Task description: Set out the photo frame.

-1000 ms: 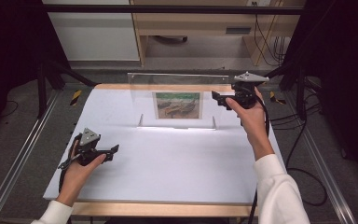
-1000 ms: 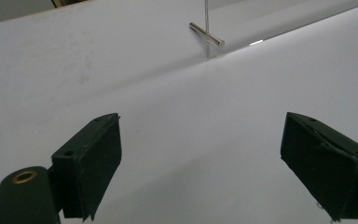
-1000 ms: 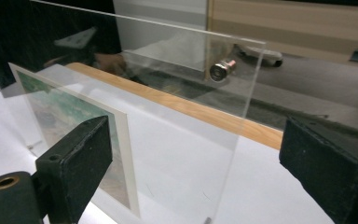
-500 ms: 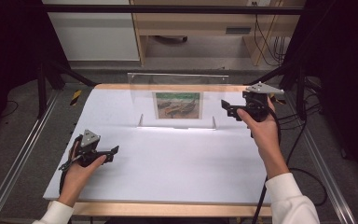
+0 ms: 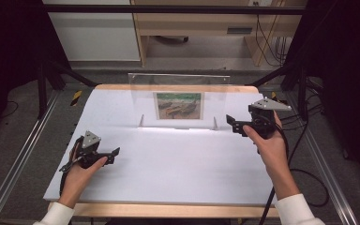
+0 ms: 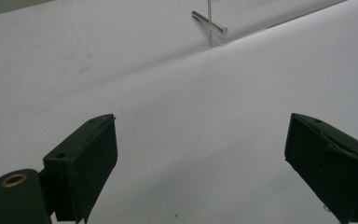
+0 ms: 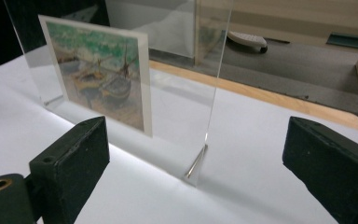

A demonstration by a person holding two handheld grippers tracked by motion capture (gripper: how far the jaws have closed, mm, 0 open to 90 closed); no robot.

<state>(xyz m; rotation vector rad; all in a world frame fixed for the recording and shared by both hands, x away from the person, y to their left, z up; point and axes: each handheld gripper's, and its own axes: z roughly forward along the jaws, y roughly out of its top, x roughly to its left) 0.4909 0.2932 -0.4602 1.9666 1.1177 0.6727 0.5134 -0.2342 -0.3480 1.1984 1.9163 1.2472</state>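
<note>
While lit — white table (image 5: pixel 178 164) gleams.

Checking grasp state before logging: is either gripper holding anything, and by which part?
Nothing is held. The left gripper and right gripper are both open, fingers empty.

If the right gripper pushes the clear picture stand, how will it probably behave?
The clear picture stand looks like a thin upright pane on small metal pin feet, so a high push may tip it. Its smooth surface likely slips between the right gripper pads. It seems stiff, perhaps brittle.
</note>
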